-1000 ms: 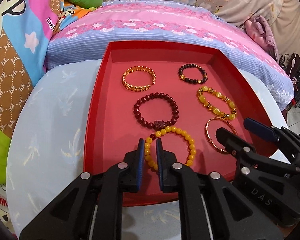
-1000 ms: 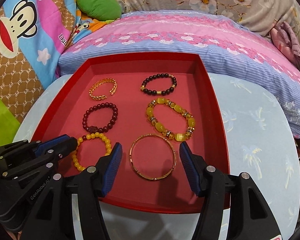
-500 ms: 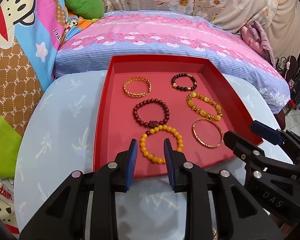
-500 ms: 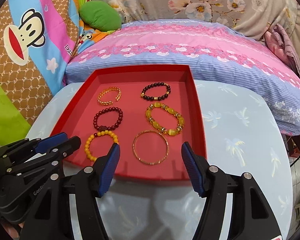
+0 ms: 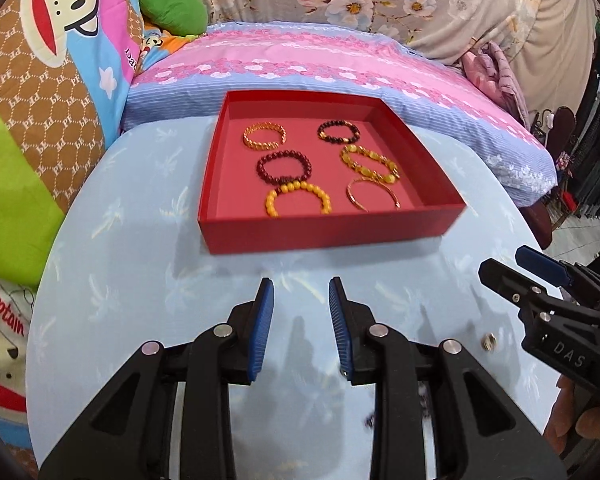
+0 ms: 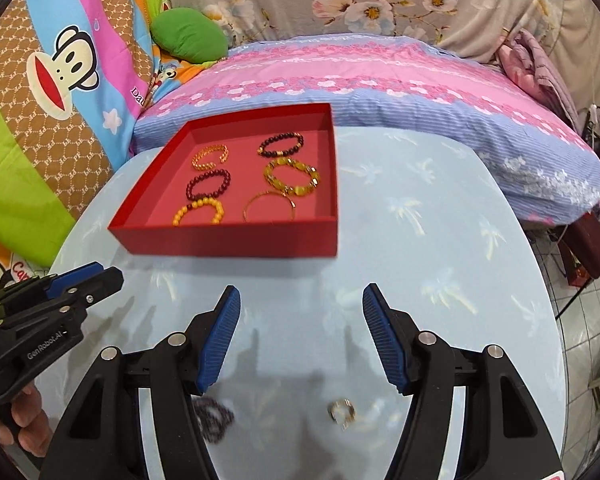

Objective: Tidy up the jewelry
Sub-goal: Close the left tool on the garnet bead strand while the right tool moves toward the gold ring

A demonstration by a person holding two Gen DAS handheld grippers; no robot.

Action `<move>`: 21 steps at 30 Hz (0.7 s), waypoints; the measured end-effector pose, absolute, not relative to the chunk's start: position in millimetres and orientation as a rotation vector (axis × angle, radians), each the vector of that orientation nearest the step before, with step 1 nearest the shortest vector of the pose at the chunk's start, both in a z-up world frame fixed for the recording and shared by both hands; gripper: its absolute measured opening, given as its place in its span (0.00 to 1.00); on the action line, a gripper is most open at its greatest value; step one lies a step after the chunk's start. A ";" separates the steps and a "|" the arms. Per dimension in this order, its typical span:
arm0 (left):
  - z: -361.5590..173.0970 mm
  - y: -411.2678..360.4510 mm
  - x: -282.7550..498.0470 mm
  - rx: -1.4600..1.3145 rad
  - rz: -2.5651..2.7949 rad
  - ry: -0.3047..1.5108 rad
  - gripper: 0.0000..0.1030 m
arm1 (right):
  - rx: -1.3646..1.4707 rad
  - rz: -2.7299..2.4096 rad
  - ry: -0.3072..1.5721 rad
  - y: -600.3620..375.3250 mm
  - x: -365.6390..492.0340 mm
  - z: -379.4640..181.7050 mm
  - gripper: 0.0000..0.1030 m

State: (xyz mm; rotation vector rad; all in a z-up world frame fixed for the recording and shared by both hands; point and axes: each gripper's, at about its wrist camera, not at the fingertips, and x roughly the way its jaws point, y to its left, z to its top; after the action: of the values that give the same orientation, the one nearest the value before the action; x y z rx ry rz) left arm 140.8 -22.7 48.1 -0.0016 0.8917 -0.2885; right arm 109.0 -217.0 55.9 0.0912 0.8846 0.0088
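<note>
Where the light blue round table (image 5: 140,208) meets the bed, a red tray (image 5: 328,232) sits on the tabletop with six bracelets laid in two columns of three. In the left column, from far to near: a gold chain bracelet (image 5: 265,137), a dark red bead bracelet (image 5: 285,167) and a yellow bead bracelet (image 5: 298,199). In the right column: a black bead bracelet (image 5: 339,131), a yellow stone bracelet (image 5: 370,164) and a thin gold bangle (image 5: 374,198). The dark red and yellow bead bracelets touch; the near wall of the tray partly hides the bangle in the right wrist view.

The left gripper (image 5: 300,320) hovers over bare tabletop, well short of the tray. Its blue pads (image 5: 260,330) stand a narrow gap apart with nothing between them — released and empty.

The right gripper (image 6: 302,336) also hovers over the tabletop, its pads (image 6: 218,344) spread wide and empty. Below it on the table lie a small gold ring (image 6: 342,412) and a dark bead string (image 6: 214,416) — the string is blurred and partly hidden behind the left finger.

Each gripper appears at the edge of the other's view, with fingers of the holding hand (image 6: 24,428) visible beneath the left one. A pink and blue striped quilt (image 5: 320,64) lies behind the tray.
</note>
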 end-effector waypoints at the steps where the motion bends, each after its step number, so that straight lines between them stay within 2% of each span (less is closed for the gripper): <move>1: 47.1 -23.4 134.7 -0.001 -0.298 0.895 0.27 | 0.092 0.005 0.889 -219.1 103.3 54.6 0.60; 8: 28.7 -34.8 93.3 -0.009 -0.375 0.945 0.28 | 0.107 -0.027 0.934 -232.2 66.8 37.3 0.60; 14: 12.3 -48.3 78.1 -0.010 -0.416 0.976 0.39 | 0.125 -0.040 0.979 -236.2 46.3 18.8 0.60; 21: -5.0 -59.7 79.7 -0.006 -0.448 1.013 0.38 | 0.141 -0.048 0.990 -240.7 37.6 11.7 0.60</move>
State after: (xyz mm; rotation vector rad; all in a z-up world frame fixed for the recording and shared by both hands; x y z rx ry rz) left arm 79.7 -59.7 -5.0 -0.0061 1.0130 -0.4479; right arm 37.6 -240.7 11.7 0.1413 0.9900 -0.0483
